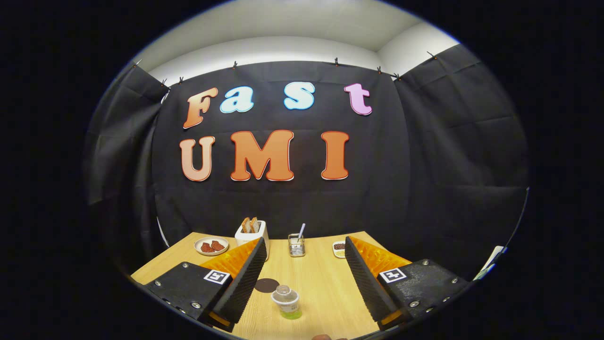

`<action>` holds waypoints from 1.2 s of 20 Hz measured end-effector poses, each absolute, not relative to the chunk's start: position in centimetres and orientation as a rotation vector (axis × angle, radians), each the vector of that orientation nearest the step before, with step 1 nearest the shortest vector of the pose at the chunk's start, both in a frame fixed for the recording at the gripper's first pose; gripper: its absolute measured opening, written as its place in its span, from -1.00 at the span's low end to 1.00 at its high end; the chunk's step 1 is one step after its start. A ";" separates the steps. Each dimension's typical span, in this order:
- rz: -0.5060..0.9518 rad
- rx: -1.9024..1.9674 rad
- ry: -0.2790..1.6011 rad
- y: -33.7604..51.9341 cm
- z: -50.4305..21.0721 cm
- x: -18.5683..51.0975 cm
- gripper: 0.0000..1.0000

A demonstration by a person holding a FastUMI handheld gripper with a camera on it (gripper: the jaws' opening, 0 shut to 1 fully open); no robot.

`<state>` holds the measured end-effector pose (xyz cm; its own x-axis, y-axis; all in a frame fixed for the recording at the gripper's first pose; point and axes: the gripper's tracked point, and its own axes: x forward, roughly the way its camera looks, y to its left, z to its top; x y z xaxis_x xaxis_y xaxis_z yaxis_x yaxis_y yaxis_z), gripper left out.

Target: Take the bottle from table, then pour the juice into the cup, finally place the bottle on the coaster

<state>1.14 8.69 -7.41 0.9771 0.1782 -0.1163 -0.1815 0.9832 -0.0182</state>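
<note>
Gripper [302,278]: spread wide, nothing held, lined up to straddle the bottle.
Bottle [286,301]: upright on the counter [325,283], between the fingers.
Coaster [266,284]: just beyond, left.

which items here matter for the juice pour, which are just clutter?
Job: cup with green juice, between the open tool fingers; dark round coaster beside it.
Clutter: toaster with toast, plate of red food, metal holder, small dish.

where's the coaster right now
In the gripper view, the dark round coaster lies on the wooden table, between the open fingers, just left of the cup.
</note>
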 end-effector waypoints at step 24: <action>0.303 -0.106 0.413 12.2 -32.2 5.3 0.99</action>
<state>5.29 12.24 -32.18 0.8717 0.2685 -0.4099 -0.3111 0.9495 -0.0396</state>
